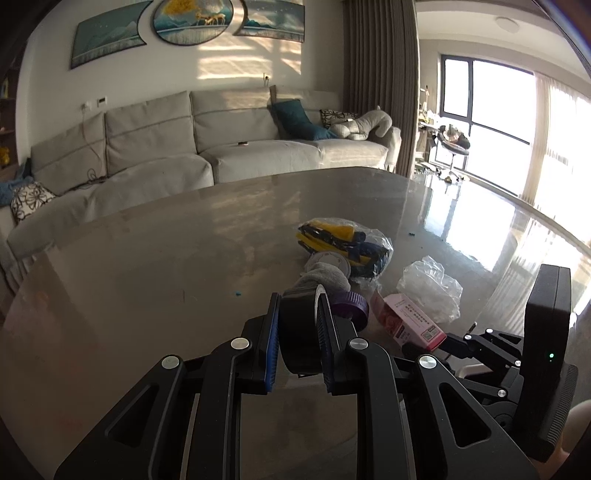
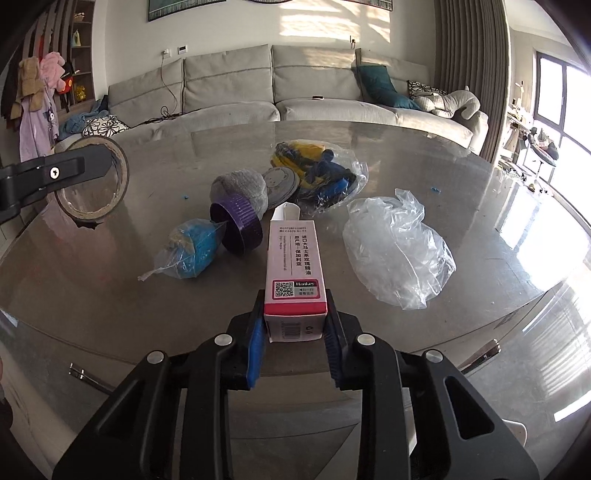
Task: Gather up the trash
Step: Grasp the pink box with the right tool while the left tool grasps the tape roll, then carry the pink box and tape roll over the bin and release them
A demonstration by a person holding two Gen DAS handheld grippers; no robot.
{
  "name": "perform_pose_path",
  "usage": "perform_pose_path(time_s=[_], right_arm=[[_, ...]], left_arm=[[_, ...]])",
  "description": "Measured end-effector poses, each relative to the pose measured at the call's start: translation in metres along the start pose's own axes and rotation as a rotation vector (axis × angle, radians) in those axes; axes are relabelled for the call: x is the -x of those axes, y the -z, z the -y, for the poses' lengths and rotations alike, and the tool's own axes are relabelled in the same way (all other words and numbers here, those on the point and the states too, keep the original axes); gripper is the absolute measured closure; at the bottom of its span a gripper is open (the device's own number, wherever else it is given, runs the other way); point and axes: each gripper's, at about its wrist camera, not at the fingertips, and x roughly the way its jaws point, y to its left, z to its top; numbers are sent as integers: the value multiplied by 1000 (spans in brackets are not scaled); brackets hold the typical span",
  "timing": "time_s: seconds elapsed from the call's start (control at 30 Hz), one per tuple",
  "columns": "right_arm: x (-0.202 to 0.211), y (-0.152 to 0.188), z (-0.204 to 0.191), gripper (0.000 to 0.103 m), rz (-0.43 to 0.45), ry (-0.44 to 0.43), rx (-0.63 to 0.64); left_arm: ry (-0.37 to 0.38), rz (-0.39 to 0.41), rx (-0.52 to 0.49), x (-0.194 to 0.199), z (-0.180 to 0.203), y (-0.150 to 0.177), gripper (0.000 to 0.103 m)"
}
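Daylight floods in from the window (image 1: 491, 122) on the right, blown out to white. It throws bright glare across the glossy table (image 1: 147, 258) and floor, and striped sun patches on the wall (image 1: 236, 55). Both fisheye views bend strongly, with dark vignetted corners. Focus stays fairly sharp.

Ahead of the tool, past the far edge of the table (image 2: 388, 140), a long grey sofa (image 2: 229, 88) runs along the wall. A teal cushion (image 2: 380, 86) leans at its right end, beside a patterned cushion (image 2: 424, 88) and a pale plush toy (image 2: 454, 101). A cable (image 2: 168, 96) hangs from a wall socket (image 2: 167, 53) down onto the left seat. Up and to the left, clothes (image 2: 35, 107) hang by a shelf (image 2: 82, 48). To the far right stand a brown curtain (image 2: 469, 55) and a bright window (image 2: 565, 107). Paintings (image 1: 192, 22) hang above the sofa.
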Motion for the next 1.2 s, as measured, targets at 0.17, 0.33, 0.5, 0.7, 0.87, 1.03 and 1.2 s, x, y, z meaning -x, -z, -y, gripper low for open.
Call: perform_pose_path(time_s=[0.17, 0.33, 0.5, 0.7, 0.87, 1.03, 1.2], right_arm=[[14, -6, 1, 73, 42, 8, -6], [31, -11, 1, 73, 89, 12, -1], [56, -13, 5, 73, 139, 34, 7], [84, -5, 19, 73, 171, 96, -5], [97, 13, 37, 73, 155, 165, -40], [111, 29, 57, 73, 151, 230, -89], [126, 55, 76, 73, 131, 290, -152]], left_arm=[[8, 3, -3, 3, 1, 1, 85], [15, 4, -13, 6, 5, 2, 85], [46, 9, -25, 9, 15, -1, 85], [106, 25, -60, 14, 42, -3, 85], [175, 17, -119, 15, 77, 4, 85], [260, -20, -171, 10, 115, 18, 85], [338, -63, -205, 2, 151, 34, 85]])
